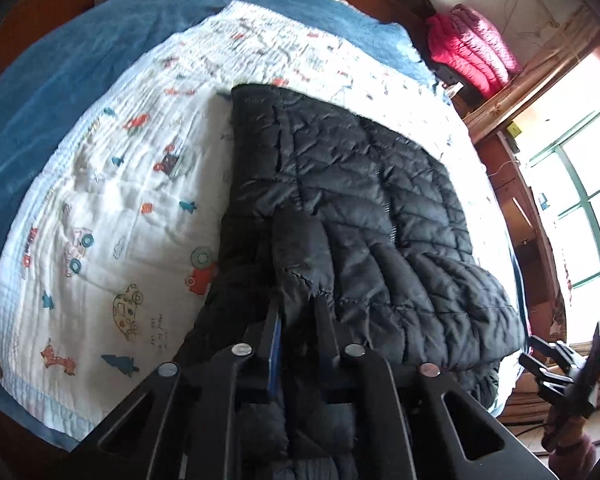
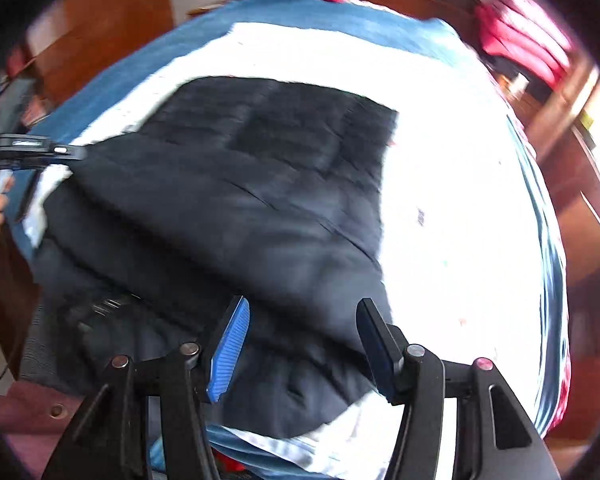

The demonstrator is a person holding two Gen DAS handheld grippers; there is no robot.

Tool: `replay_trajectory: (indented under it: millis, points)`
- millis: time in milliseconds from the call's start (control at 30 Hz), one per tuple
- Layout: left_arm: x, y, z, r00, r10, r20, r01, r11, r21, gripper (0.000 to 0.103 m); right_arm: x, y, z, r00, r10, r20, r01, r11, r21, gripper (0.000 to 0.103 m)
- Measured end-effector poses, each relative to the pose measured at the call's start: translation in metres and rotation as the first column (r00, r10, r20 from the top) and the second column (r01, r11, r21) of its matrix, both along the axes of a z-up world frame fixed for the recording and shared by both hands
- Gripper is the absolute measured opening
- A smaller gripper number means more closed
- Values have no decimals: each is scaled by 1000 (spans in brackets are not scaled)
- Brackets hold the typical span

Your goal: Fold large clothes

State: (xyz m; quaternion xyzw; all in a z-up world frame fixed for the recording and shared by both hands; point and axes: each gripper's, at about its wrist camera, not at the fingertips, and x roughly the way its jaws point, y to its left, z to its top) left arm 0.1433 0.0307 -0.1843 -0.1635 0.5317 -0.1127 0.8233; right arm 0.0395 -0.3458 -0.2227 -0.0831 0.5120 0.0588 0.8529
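A bed [image 1: 40,128] under a blue cover fills the room, with a white printed quilt [image 1: 112,208] spread on top and wooden furniture behind. At the left, the left tool [image 1: 298,312] has its fingers pinched tight on a fold of the black quilted jacket [image 1: 340,184], which lies across the quilt's middle. To the right, the right tool [image 2: 304,320] hovers over the jacket's near edge, fingers wide apart and gripping nothing. Pink bedding [image 1: 472,48] sits far right.

Jacket [image 1: 340,200] on quilt [image 1: 112,208], atop blanket [image 1: 60,80]
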Motion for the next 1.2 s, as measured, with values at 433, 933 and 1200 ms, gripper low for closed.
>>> replay_trajectory:
  millis: [433,933,1200]
  points:
    - [-63,3,34,999,10,52,-13,998,66,9,-10,-76,-40,958,-279,-67,285,953,106,61]
    - [-75,30,26,999,44,-32,-41,997,71,39,-4,-85,24,974,-222,-34,224,950,216,66]
    - [-68,7,67,998,-25,57,27,999,-19,53,42,-12,11,999,-30,-42,41,959,280,66]
